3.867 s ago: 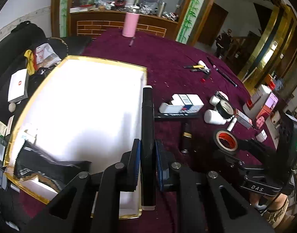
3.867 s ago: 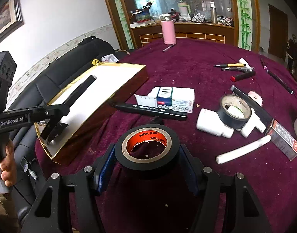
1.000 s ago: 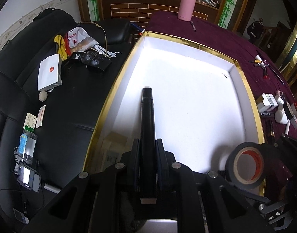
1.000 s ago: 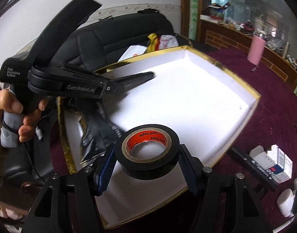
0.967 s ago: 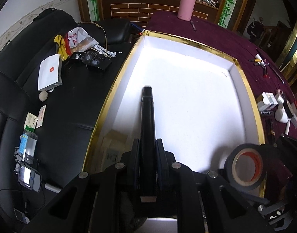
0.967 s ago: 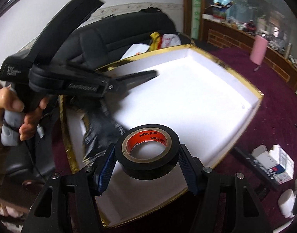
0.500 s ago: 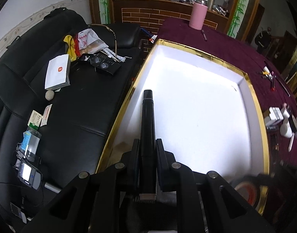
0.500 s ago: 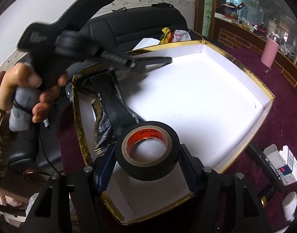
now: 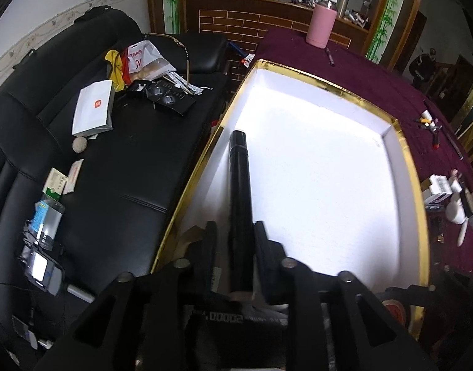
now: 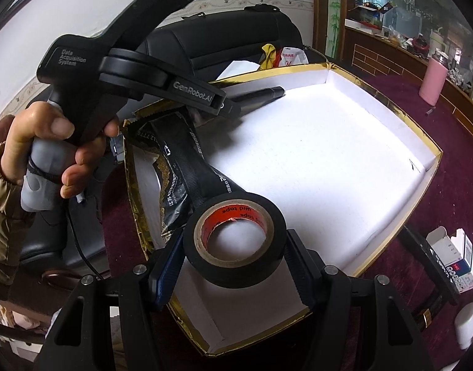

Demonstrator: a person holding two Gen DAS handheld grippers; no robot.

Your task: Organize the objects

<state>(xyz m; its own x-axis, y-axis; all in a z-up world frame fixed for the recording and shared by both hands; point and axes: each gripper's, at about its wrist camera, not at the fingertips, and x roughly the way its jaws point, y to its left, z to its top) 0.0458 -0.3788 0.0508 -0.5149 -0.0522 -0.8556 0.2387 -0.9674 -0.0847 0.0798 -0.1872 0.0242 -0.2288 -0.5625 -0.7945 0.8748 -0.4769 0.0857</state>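
Left tool (image 9: 234, 232) freshly spread, black tube (image 9: 240, 185) loose between its fingers, over white box (image 9: 329, 167).

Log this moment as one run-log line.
left gripper: jaws just opening, black tube between them, over white box | right gripper: shut on tape roll, above box

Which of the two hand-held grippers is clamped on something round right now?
The right hand-held gripper: its pads press the black tape roll. The left hand-held gripper has just been opening around a long black tube.
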